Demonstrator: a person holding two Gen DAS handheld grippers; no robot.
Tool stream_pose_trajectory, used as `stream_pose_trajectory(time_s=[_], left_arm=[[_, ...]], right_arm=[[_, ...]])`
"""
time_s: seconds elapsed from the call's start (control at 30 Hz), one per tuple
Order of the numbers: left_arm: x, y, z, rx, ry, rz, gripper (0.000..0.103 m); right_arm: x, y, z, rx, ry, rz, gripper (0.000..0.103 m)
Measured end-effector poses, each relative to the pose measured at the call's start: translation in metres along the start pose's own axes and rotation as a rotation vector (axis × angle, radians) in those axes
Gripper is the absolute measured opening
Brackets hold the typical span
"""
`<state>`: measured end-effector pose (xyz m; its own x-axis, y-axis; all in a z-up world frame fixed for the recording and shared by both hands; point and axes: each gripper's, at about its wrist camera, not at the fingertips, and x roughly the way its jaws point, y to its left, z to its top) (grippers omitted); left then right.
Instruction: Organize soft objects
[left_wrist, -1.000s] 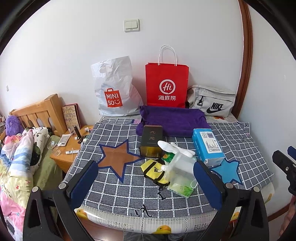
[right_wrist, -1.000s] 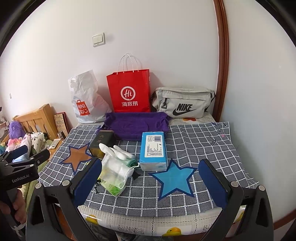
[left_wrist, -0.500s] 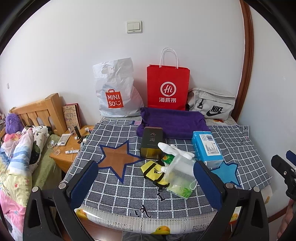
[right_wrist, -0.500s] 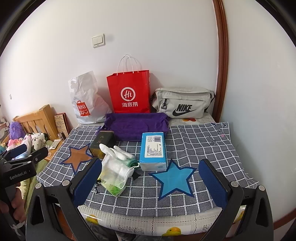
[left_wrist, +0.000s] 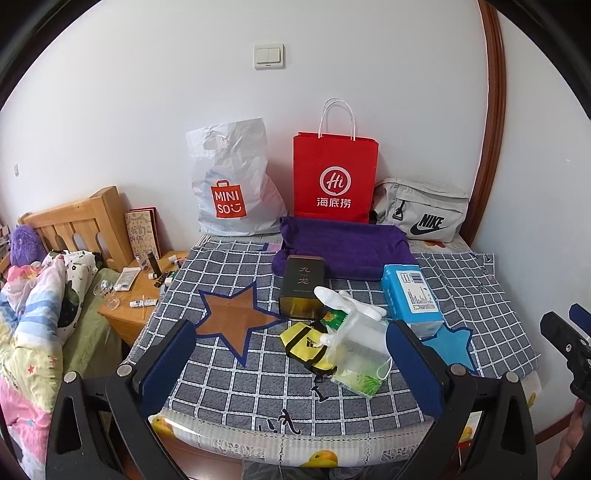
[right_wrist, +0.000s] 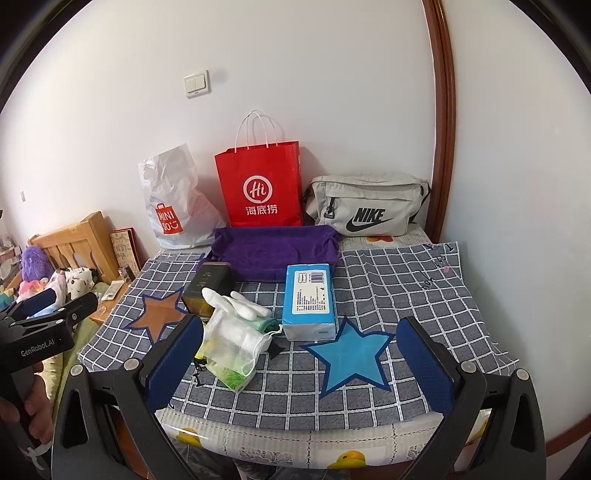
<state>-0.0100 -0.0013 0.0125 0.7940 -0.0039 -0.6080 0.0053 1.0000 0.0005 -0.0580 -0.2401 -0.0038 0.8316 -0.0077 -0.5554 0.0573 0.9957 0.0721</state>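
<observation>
Altogether three bags, two tools

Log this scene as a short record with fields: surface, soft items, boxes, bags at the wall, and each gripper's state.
surface: checked cloth with a brown star and a blue star
soft items: folded purple towel; white gloves; clear pouch with masks; yellow pouch
boxes: dark tin; blue tissue pack
bags at the wall: white MINISO bag; red paper bag; grey Nike bag
left gripper: open, holding nothing, short of the items
right gripper: open, holding nothing
</observation>
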Motion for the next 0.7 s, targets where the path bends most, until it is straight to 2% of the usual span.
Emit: stream_pose_trajectory(time_s=[0.7], left_arm=[[0.0002,-0.004,0.0024,0.001,0.004,-0.006,0.103]], right_arm=[[-0.0043,-0.0003,0.0018,0.0,-0.007,0.012,0.103]])
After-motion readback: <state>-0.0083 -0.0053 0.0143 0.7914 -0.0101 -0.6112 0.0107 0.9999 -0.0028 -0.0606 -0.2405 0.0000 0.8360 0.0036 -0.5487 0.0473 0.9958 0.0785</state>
